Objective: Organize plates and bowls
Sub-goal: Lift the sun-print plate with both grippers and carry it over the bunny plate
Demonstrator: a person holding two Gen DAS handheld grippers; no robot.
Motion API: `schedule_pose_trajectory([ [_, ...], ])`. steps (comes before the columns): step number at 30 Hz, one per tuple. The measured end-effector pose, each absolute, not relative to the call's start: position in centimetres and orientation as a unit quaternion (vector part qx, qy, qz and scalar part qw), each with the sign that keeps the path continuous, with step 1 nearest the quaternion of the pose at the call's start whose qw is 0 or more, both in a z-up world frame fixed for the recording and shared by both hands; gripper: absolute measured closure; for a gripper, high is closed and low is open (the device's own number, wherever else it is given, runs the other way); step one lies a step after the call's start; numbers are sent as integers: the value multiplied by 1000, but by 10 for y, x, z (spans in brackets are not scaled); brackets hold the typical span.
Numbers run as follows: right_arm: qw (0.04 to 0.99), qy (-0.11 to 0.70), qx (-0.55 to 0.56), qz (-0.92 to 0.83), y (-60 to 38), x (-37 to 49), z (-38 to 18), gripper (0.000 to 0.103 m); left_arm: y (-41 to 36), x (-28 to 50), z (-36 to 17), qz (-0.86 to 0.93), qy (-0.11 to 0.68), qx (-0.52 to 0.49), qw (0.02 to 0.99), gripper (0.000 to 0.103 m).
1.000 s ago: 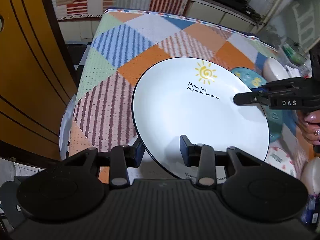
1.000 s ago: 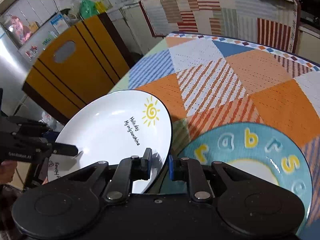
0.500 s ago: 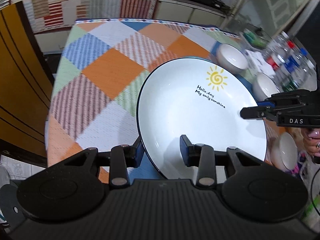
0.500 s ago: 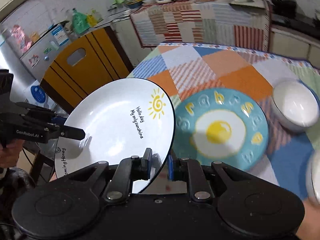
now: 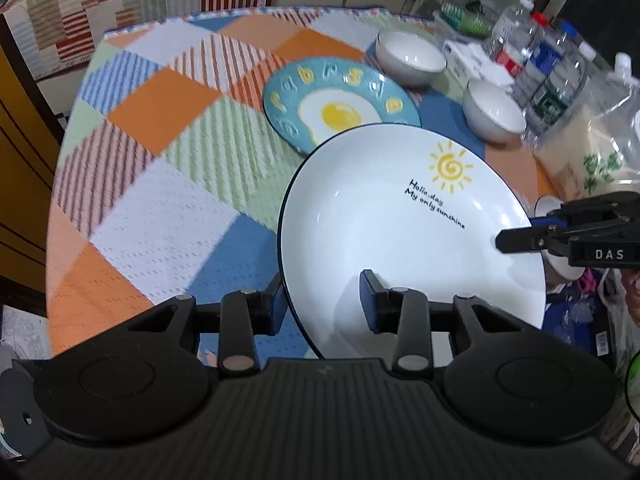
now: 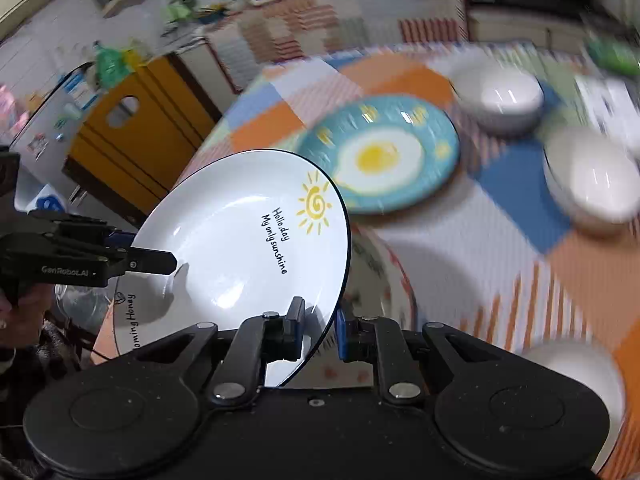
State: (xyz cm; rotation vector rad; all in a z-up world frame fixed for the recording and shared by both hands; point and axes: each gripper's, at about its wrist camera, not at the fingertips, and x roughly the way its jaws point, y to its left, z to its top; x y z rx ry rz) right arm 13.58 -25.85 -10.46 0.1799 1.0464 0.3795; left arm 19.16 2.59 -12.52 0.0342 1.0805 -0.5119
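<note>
Both grippers hold a white sun-print plate [image 5: 392,224] by opposite rims, lifted above the table. My left gripper [image 5: 322,300] is shut on its near rim. My right gripper [image 6: 319,330] is shut on the other rim of the plate [image 6: 240,248] and also shows in the left wrist view [image 5: 520,238]. A blue egg-print plate [image 5: 340,108] lies flat on the table beyond, also in the right wrist view [image 6: 384,156]. Two white bowls [image 5: 410,58] [image 5: 494,114] stand behind it. A patterned plate [image 6: 400,280] and another white bowl [image 6: 576,376] sit below the right gripper.
The table has a patchwork cloth [image 5: 160,152]. Water bottles [image 5: 548,76] and plastic bags [image 5: 592,148] crowd its right side. A yellow cabinet [image 6: 136,136] stands off the left edge. A striped-cloth counter [image 5: 120,0] is behind the table.
Both grippers have carried the white plate up and to the right over the table. The blue plate and the bowls have come into the left wrist view. The right wrist view is blurred.
</note>
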Motion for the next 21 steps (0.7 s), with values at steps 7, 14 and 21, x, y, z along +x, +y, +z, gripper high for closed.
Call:
schedule_pose_trajectory([
  [7, 836, 510, 118, 164, -268, 125, -134, 83, 13, 195, -148, -238, 532, 29, 812, 68],
  [14, 835, 517, 111, 154, -269, 126, -141, 83, 8, 198, -168, -241, 546, 25, 802, 68],
  [21, 844, 509, 104, 136, -268, 122, -144, 83, 10, 201, -183, -266, 559, 16, 785, 68],
])
